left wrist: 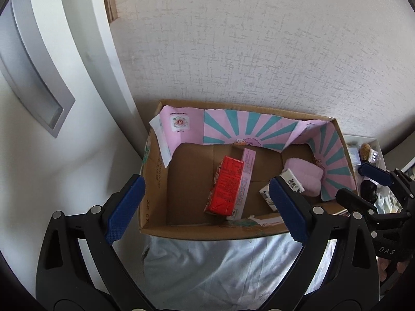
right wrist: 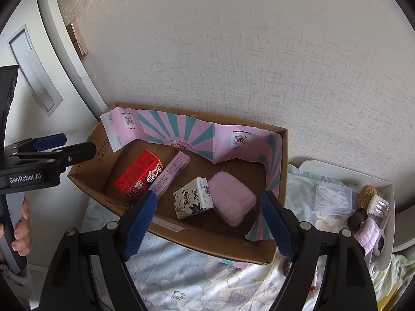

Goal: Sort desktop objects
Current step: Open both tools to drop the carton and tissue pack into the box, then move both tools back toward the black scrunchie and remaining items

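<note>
Both grippers are hanging empty, jaws apart: left gripper (left wrist: 205, 204), right gripper (right wrist: 207, 220). Reaching down carelessly risks catching the box (right wrist: 220, 246) rim and tipping it.

The left gripper (right wrist: 77, 145), seen off to the left of the right gripper's fingers, bore "GenRobot.AI" on its black body. The right gripper (left wrist: 363, 181), at the far right of the left claw, showed "DAS". Print on the cartons stayed unreadable.

Both wrist views above cardboard box (left wrist: 153, 223)
</note>
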The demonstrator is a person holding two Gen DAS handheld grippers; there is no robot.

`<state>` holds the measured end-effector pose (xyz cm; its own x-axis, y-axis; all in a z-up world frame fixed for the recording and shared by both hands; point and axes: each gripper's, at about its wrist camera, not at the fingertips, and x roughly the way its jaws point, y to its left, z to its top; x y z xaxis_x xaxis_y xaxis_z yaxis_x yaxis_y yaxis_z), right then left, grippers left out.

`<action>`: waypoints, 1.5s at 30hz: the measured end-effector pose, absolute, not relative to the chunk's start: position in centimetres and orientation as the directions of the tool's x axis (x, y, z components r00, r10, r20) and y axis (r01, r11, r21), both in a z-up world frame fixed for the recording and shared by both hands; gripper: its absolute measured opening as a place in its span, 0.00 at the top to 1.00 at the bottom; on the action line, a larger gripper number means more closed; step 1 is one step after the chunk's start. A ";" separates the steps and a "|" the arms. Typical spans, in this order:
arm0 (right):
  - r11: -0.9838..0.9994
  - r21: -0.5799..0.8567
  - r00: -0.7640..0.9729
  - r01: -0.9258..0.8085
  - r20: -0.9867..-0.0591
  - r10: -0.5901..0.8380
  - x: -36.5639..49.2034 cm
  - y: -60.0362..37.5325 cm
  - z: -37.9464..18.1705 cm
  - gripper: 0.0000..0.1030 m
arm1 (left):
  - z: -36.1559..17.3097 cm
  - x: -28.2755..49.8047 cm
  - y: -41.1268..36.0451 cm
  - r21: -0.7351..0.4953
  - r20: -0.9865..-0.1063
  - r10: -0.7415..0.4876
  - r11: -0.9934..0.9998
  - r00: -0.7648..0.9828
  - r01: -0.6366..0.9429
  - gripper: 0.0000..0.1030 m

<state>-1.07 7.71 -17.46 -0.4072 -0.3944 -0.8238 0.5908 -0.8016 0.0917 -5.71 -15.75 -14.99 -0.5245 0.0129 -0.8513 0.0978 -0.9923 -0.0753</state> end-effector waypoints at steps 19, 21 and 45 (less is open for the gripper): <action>-0.866 0.091 -0.512 0.491 -0.775 -0.372 1.1 17.7 -14.9 0.23 | -12.1 -2.5 -5.7 -0.041 -0.821 0.065 -0.998 -0.568 -0.055 0.06; -0.881 0.081 -0.533 0.467 -0.769 -0.353 1.4 19.6 -14.5 0.23 | -11.8 -2.3 -4.2 -0.038 -0.817 0.077 -0.996 -0.571 -0.080 0.06; -0.985 0.102 -0.545 0.138 -0.823 -0.162 -0.2 40.6 -17.9 0.23 | -14.8 -1.9 13.7 0.001 -0.871 0.196 -0.916 -0.450 -0.402 0.06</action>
<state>-0.20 40.56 -17.89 -0.5447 -0.1616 -0.8229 0.1382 -0.9851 0.1020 -1.95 13.72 -14.82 -0.4501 0.1963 -0.8711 -0.4018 -0.9157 0.0013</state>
